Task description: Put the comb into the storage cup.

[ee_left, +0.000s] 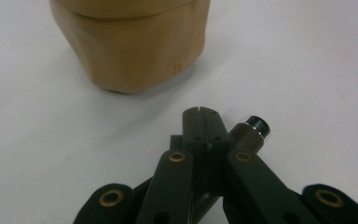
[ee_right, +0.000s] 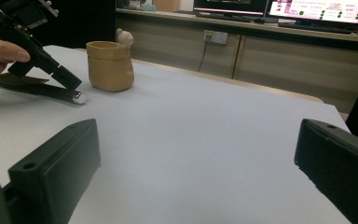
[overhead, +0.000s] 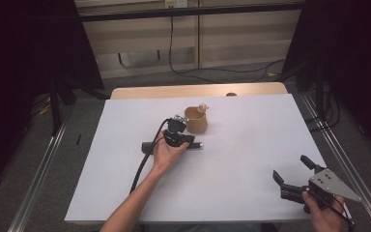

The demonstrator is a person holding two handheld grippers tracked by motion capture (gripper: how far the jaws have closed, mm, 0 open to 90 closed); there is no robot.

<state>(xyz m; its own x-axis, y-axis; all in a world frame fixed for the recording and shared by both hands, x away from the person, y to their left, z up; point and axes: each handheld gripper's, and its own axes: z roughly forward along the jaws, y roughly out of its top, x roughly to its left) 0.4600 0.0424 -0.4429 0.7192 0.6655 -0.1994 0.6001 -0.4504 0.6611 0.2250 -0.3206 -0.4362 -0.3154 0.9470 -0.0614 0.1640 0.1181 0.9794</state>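
No legible writing: tan pot (ee_left: 130, 44).

A: Where does the pot (overhead: 196, 121) sit?

B: On the table (overhead: 251, 145), behind its middle and a little left of centre.

A: And the dark bar (overhead: 171, 145)?

B: Flat on the table, in front of the pot and slightly to its left, its capped end (ee_left: 257, 125) pointing right.

A: Left gripper (overhead: 181, 139)?

B: Over the bar, just before the pot, apart from it.

A: Right gripper (overhead: 292, 175)?

B: Near the front right corner of the table, well apart from pot and bar.
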